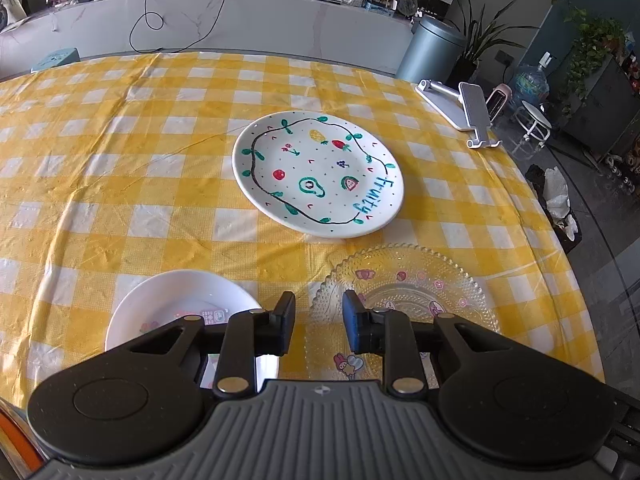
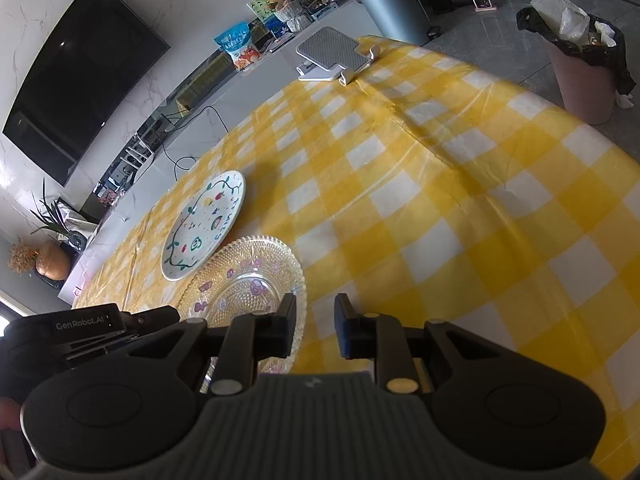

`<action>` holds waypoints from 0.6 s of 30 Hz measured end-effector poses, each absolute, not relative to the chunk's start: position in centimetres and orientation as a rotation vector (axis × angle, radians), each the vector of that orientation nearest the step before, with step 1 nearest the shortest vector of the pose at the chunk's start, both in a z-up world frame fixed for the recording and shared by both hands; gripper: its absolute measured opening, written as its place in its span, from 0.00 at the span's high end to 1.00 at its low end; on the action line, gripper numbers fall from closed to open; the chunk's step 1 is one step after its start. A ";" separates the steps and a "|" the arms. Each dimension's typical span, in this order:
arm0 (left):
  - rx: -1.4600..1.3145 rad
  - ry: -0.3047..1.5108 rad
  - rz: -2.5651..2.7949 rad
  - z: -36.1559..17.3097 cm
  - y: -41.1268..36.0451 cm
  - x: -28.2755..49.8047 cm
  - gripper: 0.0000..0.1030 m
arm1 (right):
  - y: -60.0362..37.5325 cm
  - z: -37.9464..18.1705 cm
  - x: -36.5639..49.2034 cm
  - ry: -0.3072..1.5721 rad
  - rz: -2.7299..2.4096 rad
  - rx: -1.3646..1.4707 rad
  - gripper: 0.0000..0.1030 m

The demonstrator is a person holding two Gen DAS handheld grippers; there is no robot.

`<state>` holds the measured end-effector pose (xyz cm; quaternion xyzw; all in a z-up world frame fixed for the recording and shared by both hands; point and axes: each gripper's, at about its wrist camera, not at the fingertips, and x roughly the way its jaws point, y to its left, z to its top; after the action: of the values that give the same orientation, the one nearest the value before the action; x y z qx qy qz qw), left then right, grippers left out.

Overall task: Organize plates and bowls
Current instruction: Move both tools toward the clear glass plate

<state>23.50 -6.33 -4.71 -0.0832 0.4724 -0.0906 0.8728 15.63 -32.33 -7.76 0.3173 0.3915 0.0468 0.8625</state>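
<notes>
A white plate with fruit drawings and the word "fruity" point(image 1: 318, 174) lies in the middle of the yellow checked table; it also shows in the right wrist view point(image 2: 204, 226). A clear patterned glass plate point(image 1: 404, 296) lies nearer, to its right, also in the right wrist view point(image 2: 244, 280). A white bowl point(image 1: 184, 312) sits at the near left. My left gripper point(image 1: 318, 324) is open and empty, above the gap between bowl and glass plate. My right gripper point(image 2: 316, 326) is open and empty, at the glass plate's right edge.
A white phone stand point(image 1: 472, 112) sits at the table's far right edge, also in the right wrist view point(image 2: 332, 56). A pink trash bin point(image 2: 584, 64) and a grey bin point(image 2: 392, 4) stand on the floor beyond the table. The left gripper's body point(image 2: 88, 328) shows at the left.
</notes>
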 end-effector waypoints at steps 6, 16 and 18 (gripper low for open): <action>-0.171 1.003 -0.188 -5.3 -6.3 23.8 0.81 | -32.5 -8.1 16.0 0.821 0.127 0.701 0.81; -0.210 0.994 -0.186 -5.4 -6.1 23.7 0.88 | -31.6 -8.3 16.4 0.832 0.139 0.679 0.94; -0.214 0.988 -0.182 -5.3 -6.0 23.5 0.90 | -31.8 -8.4 16.3 0.833 0.135 0.693 0.95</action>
<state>23.48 -6.02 -5.26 -0.1024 0.4725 -0.0869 0.8710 16.32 -31.83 -8.37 0.3294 0.3961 0.0644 0.8547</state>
